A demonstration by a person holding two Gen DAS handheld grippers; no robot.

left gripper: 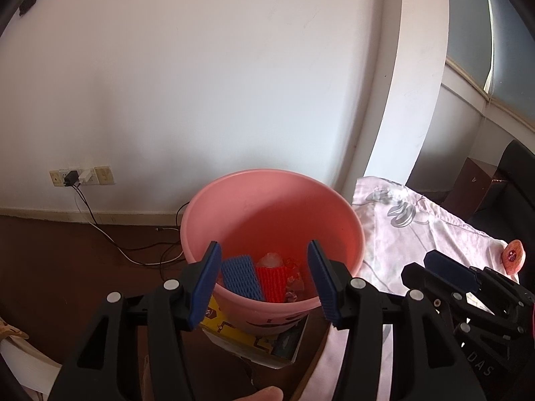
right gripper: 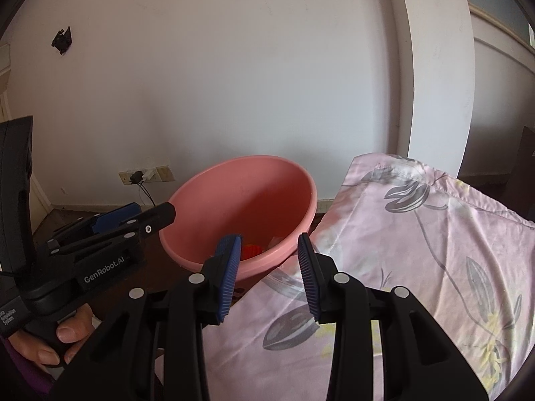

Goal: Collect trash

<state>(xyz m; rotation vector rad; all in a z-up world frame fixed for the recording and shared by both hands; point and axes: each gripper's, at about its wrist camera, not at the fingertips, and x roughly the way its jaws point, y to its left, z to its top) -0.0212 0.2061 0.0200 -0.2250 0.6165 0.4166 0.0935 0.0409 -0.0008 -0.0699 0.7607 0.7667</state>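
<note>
A pink plastic bucket [left gripper: 267,207] stands on a box on the floor beside the table; it also shows in the right wrist view [right gripper: 240,200]. Inside lie a blue foam net [left gripper: 241,279], a red foam net [left gripper: 272,280] and clear plastic wrappers [left gripper: 294,284]. My left gripper [left gripper: 264,284] is open and empty over the bucket's near rim. My right gripper [right gripper: 269,274] is open and empty over the near edge of the bucket and the cloth. A pink wrapped item [left gripper: 513,255] lies on the cloth at the far right.
A table covered with a pink floral cloth [right gripper: 418,250] stands right of the bucket. A yellow printed box [left gripper: 240,334] sits under the bucket. Wall sockets with plugs [left gripper: 80,176] and cables [left gripper: 133,250] run along the floor. A dark wooden box [left gripper: 474,183] is at the back right.
</note>
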